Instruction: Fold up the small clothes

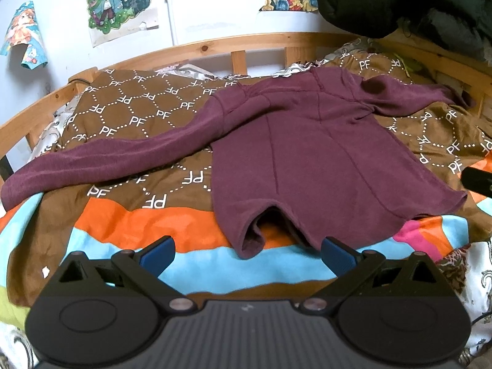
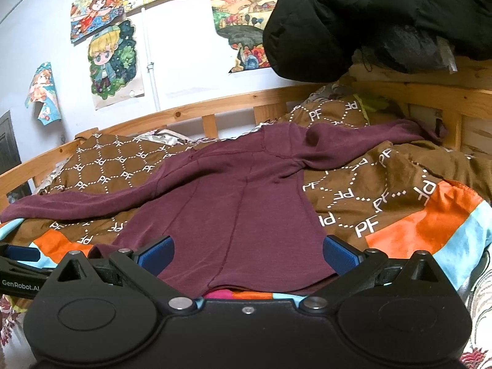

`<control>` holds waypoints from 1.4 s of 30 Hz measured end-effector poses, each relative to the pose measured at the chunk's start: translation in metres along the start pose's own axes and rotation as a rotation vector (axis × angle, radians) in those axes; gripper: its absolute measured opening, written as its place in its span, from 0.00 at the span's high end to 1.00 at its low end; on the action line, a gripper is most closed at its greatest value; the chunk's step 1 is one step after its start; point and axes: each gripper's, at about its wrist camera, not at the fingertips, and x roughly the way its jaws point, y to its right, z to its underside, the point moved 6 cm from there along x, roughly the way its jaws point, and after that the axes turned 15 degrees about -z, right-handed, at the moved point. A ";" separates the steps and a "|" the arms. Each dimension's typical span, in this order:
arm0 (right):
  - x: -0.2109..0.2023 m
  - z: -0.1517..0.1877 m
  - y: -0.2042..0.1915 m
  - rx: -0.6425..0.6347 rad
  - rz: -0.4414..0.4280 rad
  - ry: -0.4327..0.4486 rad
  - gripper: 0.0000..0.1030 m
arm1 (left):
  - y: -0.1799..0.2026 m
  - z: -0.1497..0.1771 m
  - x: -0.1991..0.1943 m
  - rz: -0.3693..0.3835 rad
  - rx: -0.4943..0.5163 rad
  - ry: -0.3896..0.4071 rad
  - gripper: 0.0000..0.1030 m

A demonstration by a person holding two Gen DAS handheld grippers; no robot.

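Left claw (image 1: 247, 255), fingers wide apart and holding nothing, poised just short of the hem of a maroon top (image 1: 307, 160). The top lies flat on a brown patterned blanket (image 1: 138, 113) on the bed, sleeves spread. Right claw (image 2: 247, 255), equally wide and empty, straddles the hem's right part.
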 end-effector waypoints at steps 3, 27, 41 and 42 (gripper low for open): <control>-0.003 -0.007 0.006 0.006 0.004 0.022 0.00 | 0.001 -0.015 0.006 0.007 0.024 -0.016 0.00; 0.047 -0.148 0.273 0.279 0.390 0.181 0.10 | 0.047 -0.150 0.150 0.096 0.058 -0.054 0.00; 0.131 -0.144 0.375 0.416 0.788 0.217 0.62 | 0.114 -0.165 0.216 0.270 0.131 0.021 0.00; 0.133 -0.144 0.376 0.406 0.806 0.227 0.64 | 0.118 -0.163 0.217 0.285 0.133 0.024 0.00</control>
